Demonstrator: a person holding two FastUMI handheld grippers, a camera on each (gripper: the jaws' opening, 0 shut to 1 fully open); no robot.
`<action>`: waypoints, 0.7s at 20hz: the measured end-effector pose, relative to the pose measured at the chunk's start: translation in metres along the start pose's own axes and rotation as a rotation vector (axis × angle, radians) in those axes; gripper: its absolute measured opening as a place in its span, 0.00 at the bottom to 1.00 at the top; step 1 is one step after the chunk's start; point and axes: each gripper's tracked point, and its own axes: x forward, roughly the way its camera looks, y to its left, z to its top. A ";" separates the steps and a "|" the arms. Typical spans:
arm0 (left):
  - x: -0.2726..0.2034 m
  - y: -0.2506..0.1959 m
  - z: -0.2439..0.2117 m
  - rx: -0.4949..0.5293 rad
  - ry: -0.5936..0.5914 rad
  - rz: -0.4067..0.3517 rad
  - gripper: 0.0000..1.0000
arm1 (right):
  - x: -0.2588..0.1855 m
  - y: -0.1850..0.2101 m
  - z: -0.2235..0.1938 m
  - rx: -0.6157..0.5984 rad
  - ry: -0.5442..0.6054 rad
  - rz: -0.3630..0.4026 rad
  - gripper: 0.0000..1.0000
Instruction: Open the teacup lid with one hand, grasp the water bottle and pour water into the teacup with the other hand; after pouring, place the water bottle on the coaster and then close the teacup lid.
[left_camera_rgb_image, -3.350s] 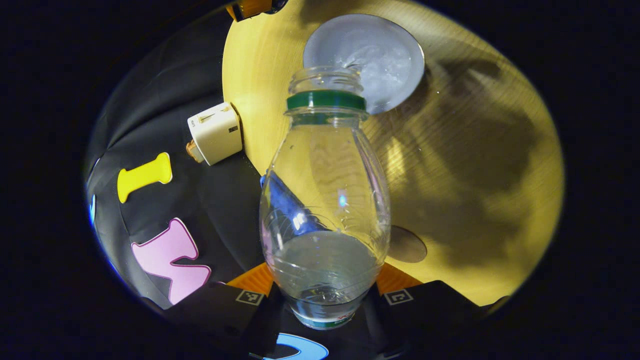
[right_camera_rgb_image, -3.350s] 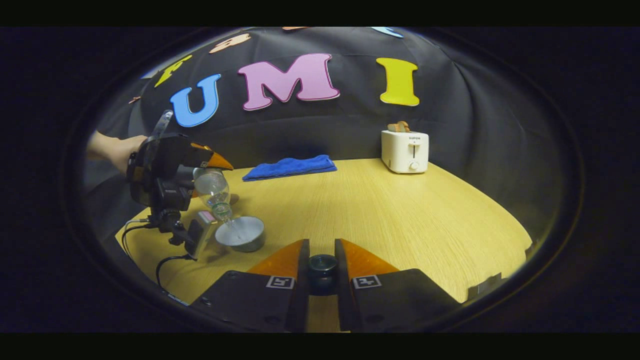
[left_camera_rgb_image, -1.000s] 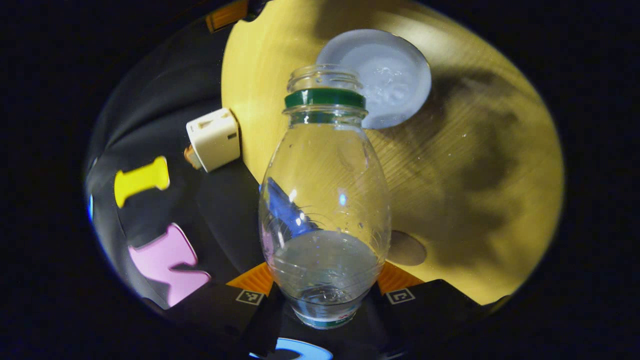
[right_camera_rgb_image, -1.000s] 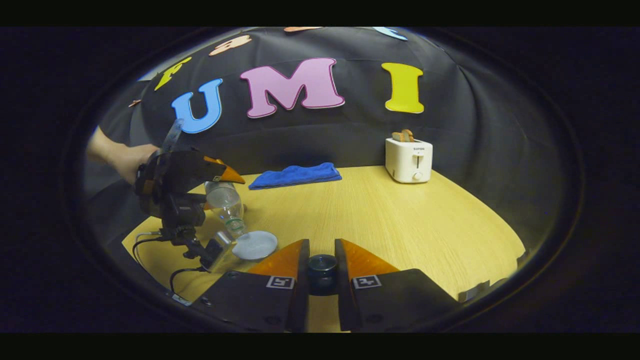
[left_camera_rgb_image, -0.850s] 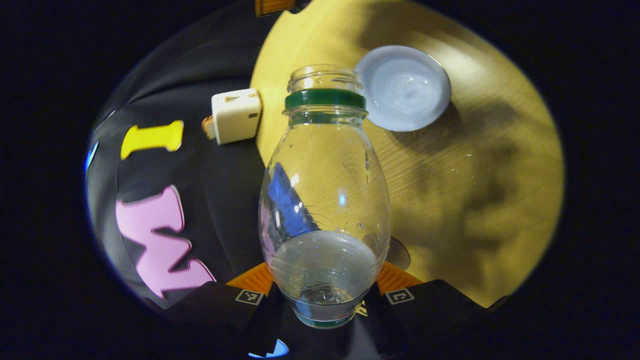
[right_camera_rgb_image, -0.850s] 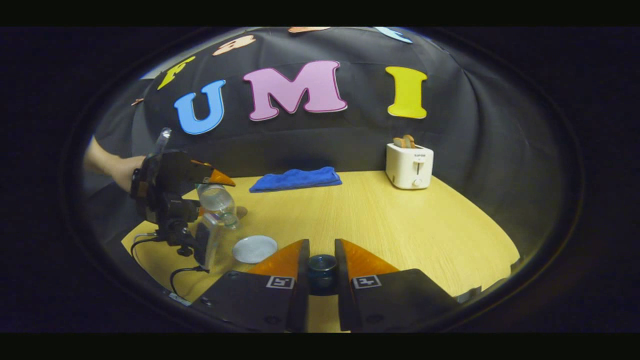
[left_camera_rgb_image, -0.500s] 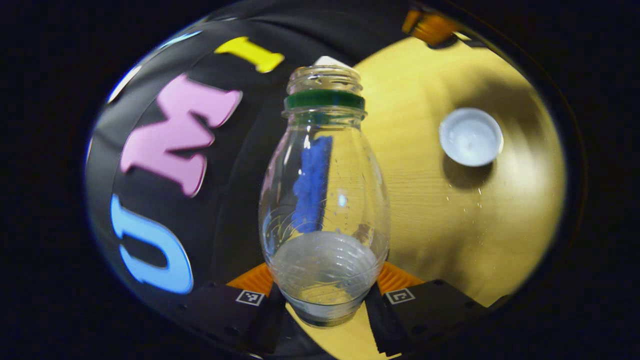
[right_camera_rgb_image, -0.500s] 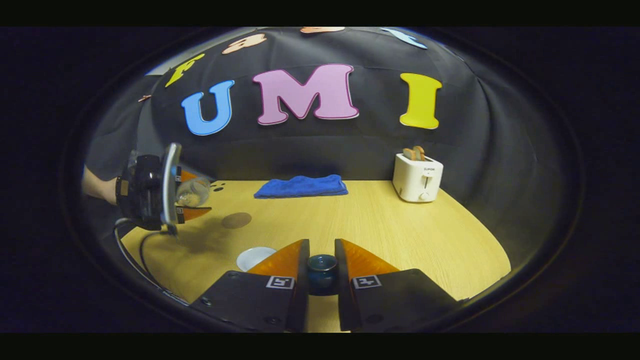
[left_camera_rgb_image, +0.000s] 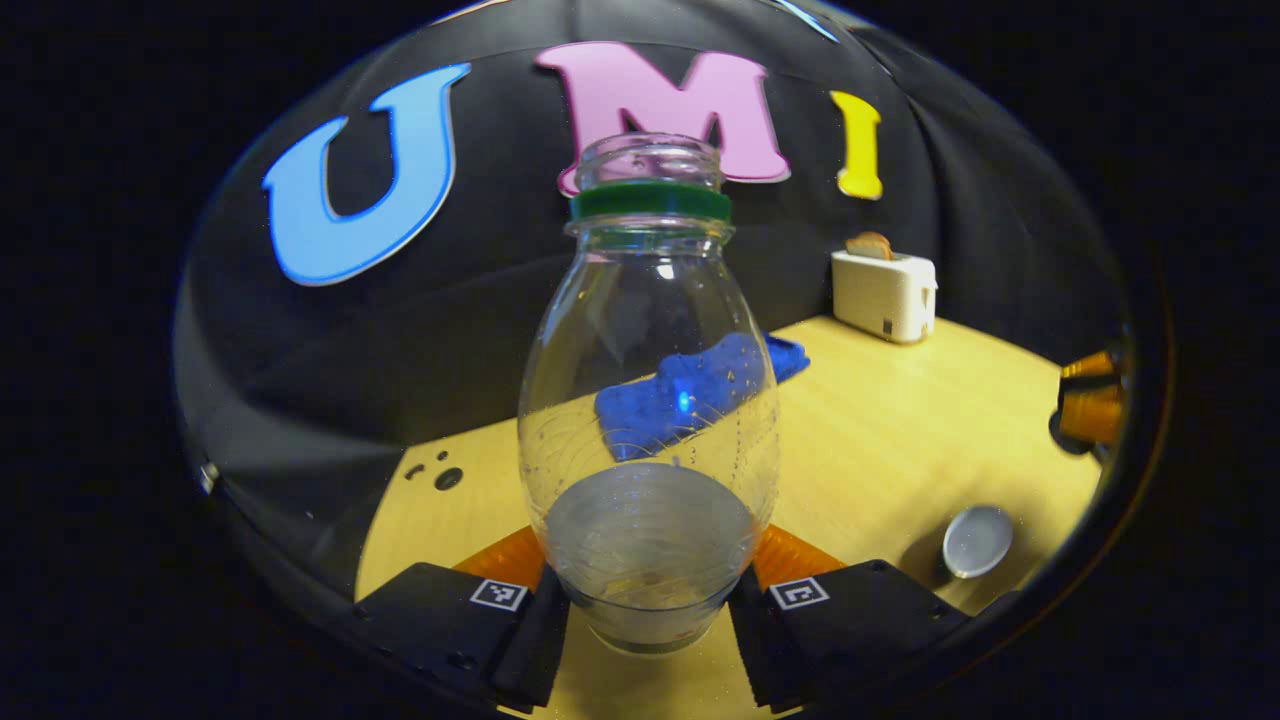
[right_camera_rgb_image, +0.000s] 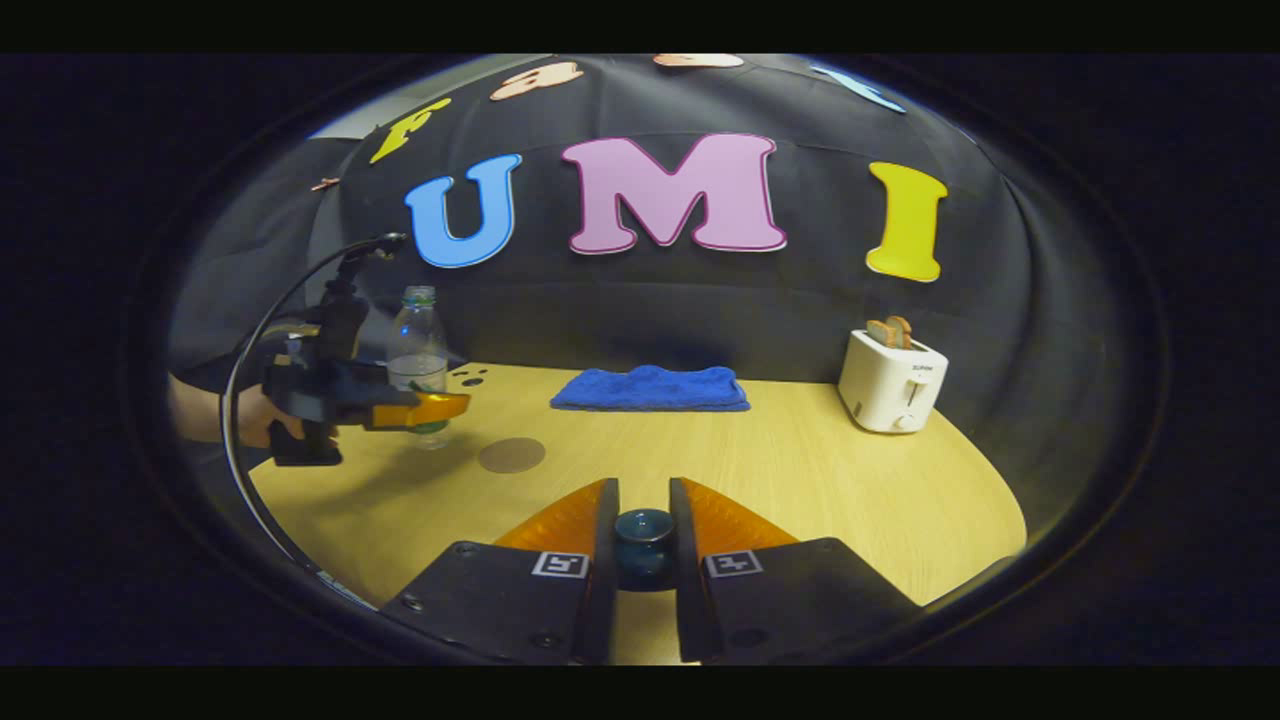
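The bottle (left_camera_rgb_image: 650, 400) is held upright by the left gripper (left_camera_rgb_image: 650, 600), clamped low on both sides. The cup (left_camera_rgb_image: 977, 540) sits open, off to that gripper's right. The pouring looks done. The coaster (right_camera_rgb_image: 511, 455) lies just beside the bottle, still bare. The lid (right_camera_rgb_image: 644, 530) is pinched in the right gripper (right_camera_rgb_image: 644, 545), waiting to be put back.

Towel (right_camera_rgb_image: 650, 388) lies at the table's (right_camera_rgb_image: 800, 470) back, toaster (right_camera_rgb_image: 892, 382) to its right.

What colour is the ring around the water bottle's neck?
Green; the ring on the water bottle shows best in the left gripper view.
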 end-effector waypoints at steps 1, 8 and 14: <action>0.000 -0.004 0.002 -0.019 -0.028 -0.007 0.73 | 0.004 0.005 -0.001 0.000 -0.005 0.009 0.29; 0.011 -0.017 0.006 -0.144 -0.131 -0.106 0.73 | 0.020 0.021 -0.023 0.012 -0.006 0.014 0.28; 0.016 -0.019 0.001 -0.144 -0.107 -0.106 0.75 | 0.026 0.012 -0.027 0.094 -0.016 -0.042 0.28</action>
